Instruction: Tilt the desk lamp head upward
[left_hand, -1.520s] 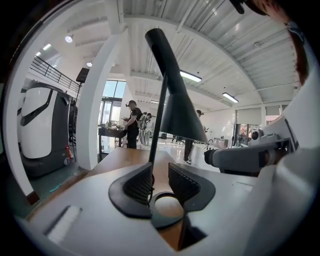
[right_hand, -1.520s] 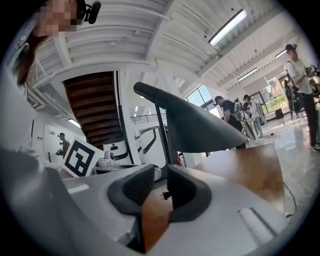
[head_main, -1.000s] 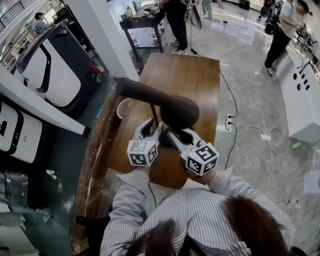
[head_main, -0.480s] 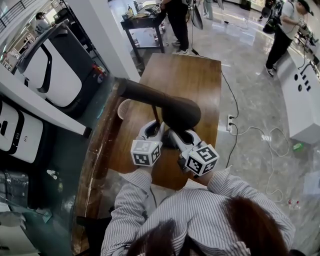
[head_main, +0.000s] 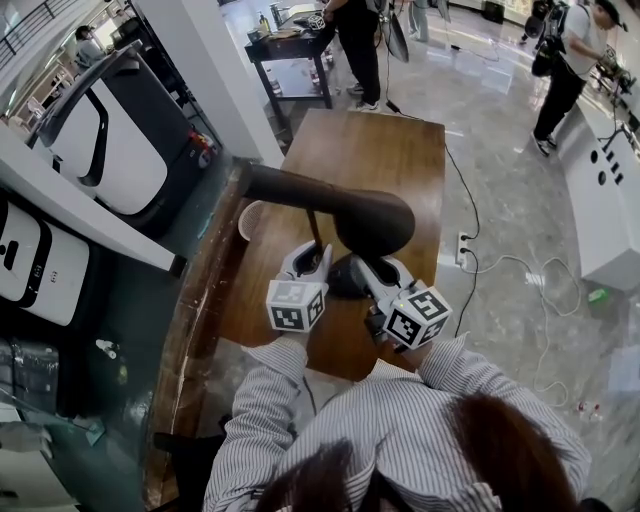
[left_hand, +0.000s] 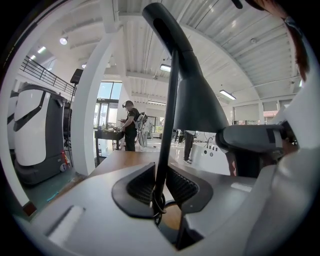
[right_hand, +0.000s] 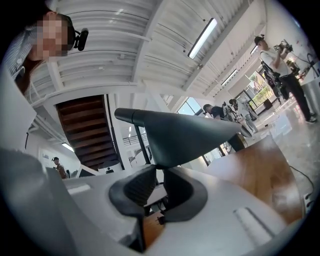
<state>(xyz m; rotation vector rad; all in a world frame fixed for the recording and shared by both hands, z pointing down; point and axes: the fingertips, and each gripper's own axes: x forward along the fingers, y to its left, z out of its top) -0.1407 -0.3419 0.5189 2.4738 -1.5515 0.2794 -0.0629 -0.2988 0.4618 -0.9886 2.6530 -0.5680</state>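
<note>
A dark desk lamp stands on the wooden table (head_main: 390, 150). Its cone-shaped head (head_main: 375, 222) sits at the end of a long arm (head_main: 285, 187), above a thin stem (head_main: 315, 230) and a round base (head_main: 345, 280). My left gripper (head_main: 307, 258) has just been closing and is now shut on the stem (left_hand: 166, 140), low down near the base. My right gripper (head_main: 385, 272) reaches up under the head from the near side. In the right gripper view its pads pinch the lower rim of the lamp head (right_hand: 180, 137). My right gripper's (right_hand: 159, 185) jaws stand almost together.
A pale cup (head_main: 247, 218) sits at the table's left edge. A cable (head_main: 500, 262) and a floor socket (head_main: 461, 245) lie to the right of the table. Beyond the table's far end are a black cart (head_main: 290, 45) and standing people (head_main: 355, 40). White machines (head_main: 100, 130) line the left.
The left jaws have narrowed from wide apart to a grip on the stem. The lamp head and the right gripper have shifted slightly to the right.
</note>
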